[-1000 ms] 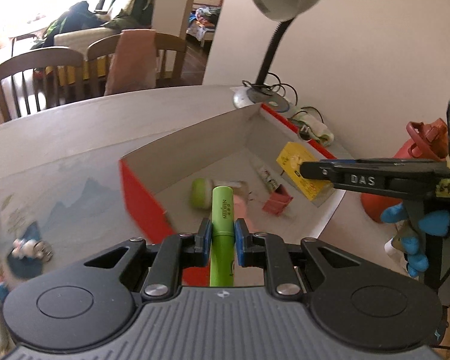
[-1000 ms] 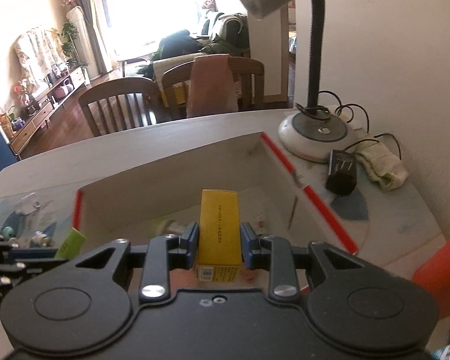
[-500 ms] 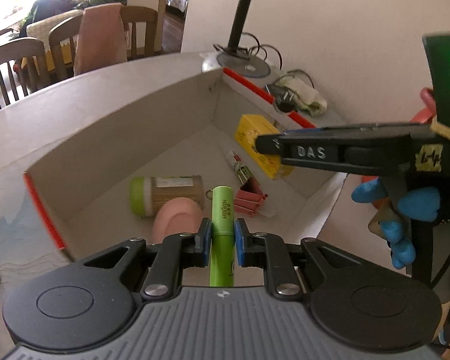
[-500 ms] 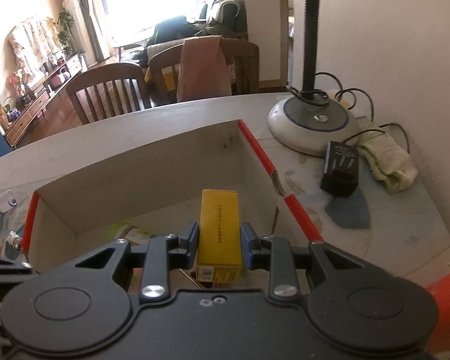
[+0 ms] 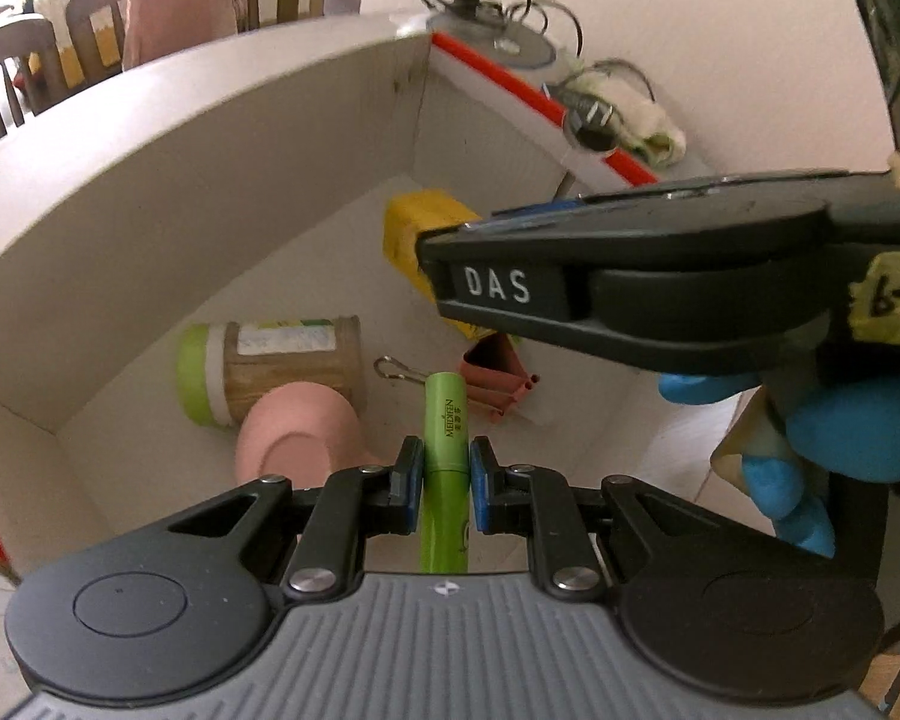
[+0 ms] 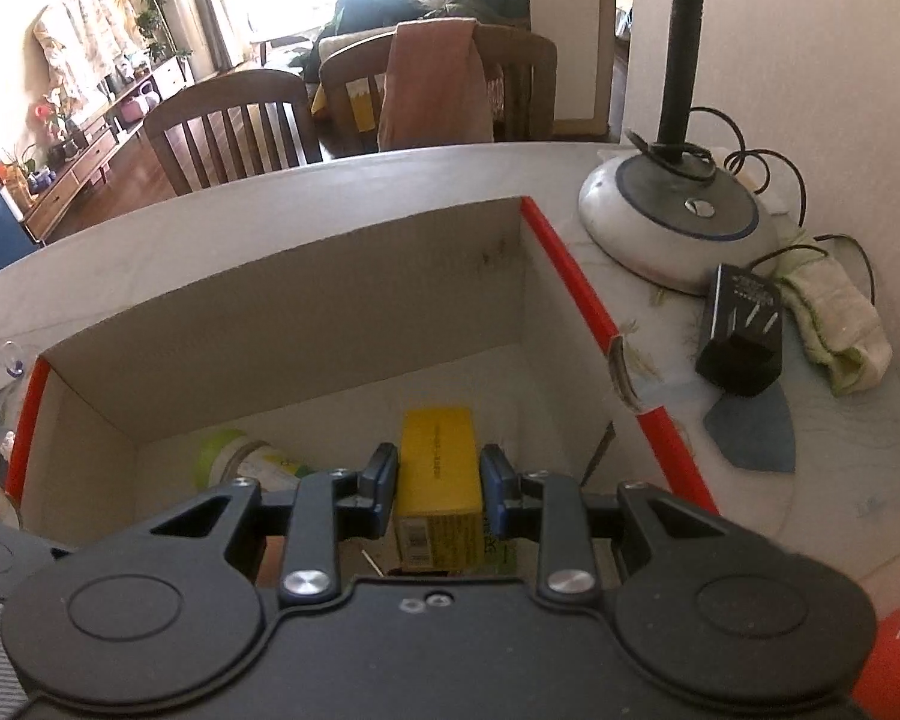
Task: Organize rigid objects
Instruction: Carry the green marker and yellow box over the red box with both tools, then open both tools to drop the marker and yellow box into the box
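Note:
My left gripper (image 5: 444, 471) is shut on a slim green tube (image 5: 445, 420) that points down into an open cardboard box (image 5: 150, 192) with red edges. My right gripper (image 6: 438, 480) is shut on a small yellow carton (image 6: 439, 456), low inside the same box (image 6: 282, 312); from the left wrist view that carton (image 5: 414, 228) shows at the box's far right, partly behind the right gripper's body. On the box floor lie a green-capped jar (image 5: 282, 360), a pink round dish (image 5: 297, 444) and pink binder clips (image 5: 498, 381).
A desk lamp base (image 6: 678, 222), a black plug adapter (image 6: 744, 330) and a folded cloth (image 6: 834, 324) sit on the table right of the box. Wooden chairs (image 6: 234, 126) stand beyond the table's far edge. A blue-gloved hand (image 5: 822, 432) holds the right gripper.
Both grippers have sunk toward and into the box with their objects still gripped. The left one came in from the box's left side and tilted downward; the box now fills both views.

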Available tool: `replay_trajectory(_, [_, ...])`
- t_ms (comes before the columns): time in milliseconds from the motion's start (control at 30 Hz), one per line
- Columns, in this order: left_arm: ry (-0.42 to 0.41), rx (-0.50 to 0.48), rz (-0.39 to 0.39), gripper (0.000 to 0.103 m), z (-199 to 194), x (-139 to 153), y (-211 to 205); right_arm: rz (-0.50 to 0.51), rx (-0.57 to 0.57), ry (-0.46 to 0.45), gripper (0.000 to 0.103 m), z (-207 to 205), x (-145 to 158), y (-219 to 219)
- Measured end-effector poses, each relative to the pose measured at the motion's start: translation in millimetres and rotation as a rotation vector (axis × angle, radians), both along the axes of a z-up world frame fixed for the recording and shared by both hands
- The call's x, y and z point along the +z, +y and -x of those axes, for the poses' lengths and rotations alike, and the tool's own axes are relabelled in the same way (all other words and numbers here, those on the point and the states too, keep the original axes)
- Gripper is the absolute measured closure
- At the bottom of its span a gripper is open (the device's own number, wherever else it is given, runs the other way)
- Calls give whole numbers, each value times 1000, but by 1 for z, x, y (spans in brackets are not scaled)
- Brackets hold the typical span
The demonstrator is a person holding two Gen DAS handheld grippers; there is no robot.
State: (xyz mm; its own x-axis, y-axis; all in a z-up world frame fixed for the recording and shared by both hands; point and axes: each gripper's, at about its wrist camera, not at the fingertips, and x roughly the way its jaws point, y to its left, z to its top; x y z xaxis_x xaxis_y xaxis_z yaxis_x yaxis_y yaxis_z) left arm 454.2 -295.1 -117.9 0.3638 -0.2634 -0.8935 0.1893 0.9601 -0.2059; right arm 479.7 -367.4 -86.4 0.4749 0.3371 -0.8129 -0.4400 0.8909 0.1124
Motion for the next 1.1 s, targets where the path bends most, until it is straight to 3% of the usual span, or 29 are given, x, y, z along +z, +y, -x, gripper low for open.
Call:
replay_trajectory(367, [98,16,-9,87,-9,-18,0,-15,2,35,71,-2,-2,-4])
replay_trajectory(633, [120,23,4,87,-9,-17,1,-30,-5,22,60,5,7,-9])
replay_trajectory(800, [112,43,26,87,-3,-11,6,-41,-19,7,52,13,17,-14])
replay_trajectory(1100, [35,50,64,86,21,18,15,-75,-17,-24,48,32,42,-19])
